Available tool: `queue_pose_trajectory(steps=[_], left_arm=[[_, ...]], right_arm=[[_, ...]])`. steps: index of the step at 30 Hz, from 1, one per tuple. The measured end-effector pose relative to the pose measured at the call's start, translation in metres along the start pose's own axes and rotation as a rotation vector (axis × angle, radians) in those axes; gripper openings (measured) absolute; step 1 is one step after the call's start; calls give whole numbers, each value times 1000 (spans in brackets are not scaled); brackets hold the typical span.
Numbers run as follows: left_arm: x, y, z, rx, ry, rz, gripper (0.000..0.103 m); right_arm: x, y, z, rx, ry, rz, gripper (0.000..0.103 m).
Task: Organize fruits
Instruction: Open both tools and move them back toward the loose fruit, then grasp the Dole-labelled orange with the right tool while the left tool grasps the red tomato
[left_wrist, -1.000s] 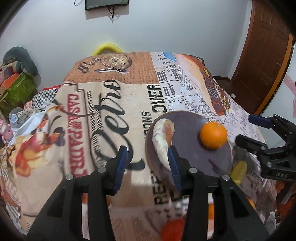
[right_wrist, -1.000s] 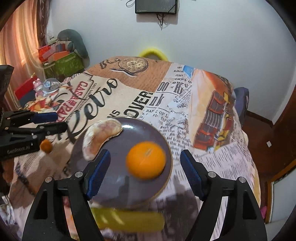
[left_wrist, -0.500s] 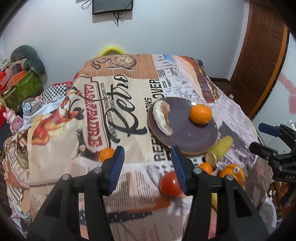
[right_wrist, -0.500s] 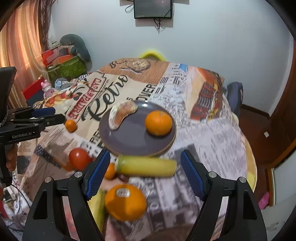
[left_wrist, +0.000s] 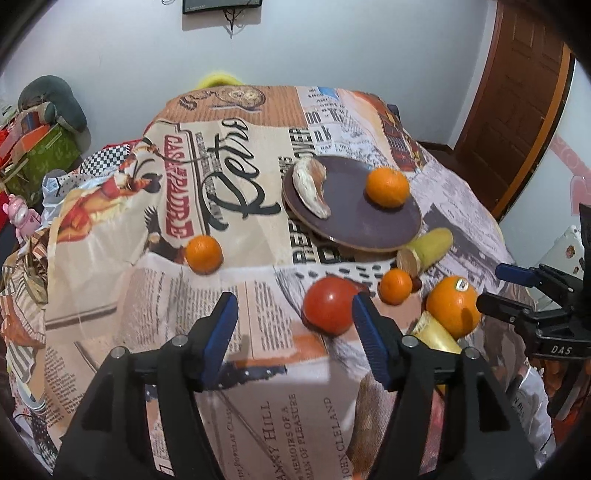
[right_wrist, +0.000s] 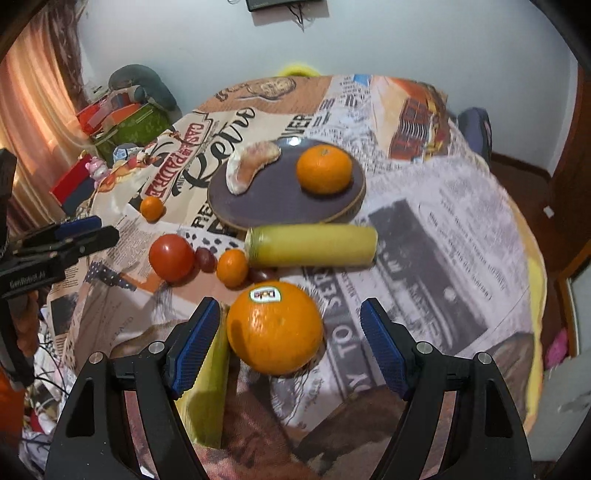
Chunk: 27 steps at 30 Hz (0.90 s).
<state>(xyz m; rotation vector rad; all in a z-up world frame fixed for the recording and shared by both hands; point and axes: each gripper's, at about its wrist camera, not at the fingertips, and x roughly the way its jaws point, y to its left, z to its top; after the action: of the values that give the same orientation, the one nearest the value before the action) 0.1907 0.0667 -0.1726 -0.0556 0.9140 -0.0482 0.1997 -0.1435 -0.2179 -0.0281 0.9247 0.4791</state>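
Note:
A dark round plate (left_wrist: 369, 225) (right_wrist: 273, 203) holds a mandarin (left_wrist: 387, 186) (right_wrist: 324, 168) and a peeled citrus segment (left_wrist: 310, 186) (right_wrist: 249, 166). In front of it lie a yellow corn cob (right_wrist: 312, 245) (left_wrist: 428, 249), a red tomato (left_wrist: 328, 304) (right_wrist: 171, 256), a small mandarin (left_wrist: 396, 286) (right_wrist: 232, 267), a large stickered orange (right_wrist: 274, 326) (left_wrist: 453, 306) and another small mandarin (left_wrist: 204, 254) (right_wrist: 151, 208) to the left. My left gripper (left_wrist: 295, 341) is open and empty, the tomato by its right finger. My right gripper (right_wrist: 290, 345) is open around the large orange without touching it.
A printed newspaper-style cloth (left_wrist: 147, 192) covers the round table. Two dark grapes (right_wrist: 206, 258) lie by the tomato. A yellow piece (right_wrist: 212, 376) lies under my right gripper's left finger. Boxes and toys (right_wrist: 110, 122) sit at the left, a wooden door (left_wrist: 517, 92) at the right.
Both grippers have pulled back from the plate toward the table's near edge. The fruits in front of the plate have come into view, and the large orange now sits between my right fingers.

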Motion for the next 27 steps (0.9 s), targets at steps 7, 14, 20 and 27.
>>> queue_pose_trajectory(steps=[7,14,20,27], left_arm=[[15,-3,-8,0,39,-17,64],[32,-7,-12,1,73,-28,64],[45,-12,-11,6,92,-40,64],[60,-18,-6,11,106,-57,64]], right_arm=[[19,1,-2,13,47,21,76],[34,3,-6,18,80,54,68],[32,6,-4,-5,67,48,66],[24,1,3,-8,20,36,66]])
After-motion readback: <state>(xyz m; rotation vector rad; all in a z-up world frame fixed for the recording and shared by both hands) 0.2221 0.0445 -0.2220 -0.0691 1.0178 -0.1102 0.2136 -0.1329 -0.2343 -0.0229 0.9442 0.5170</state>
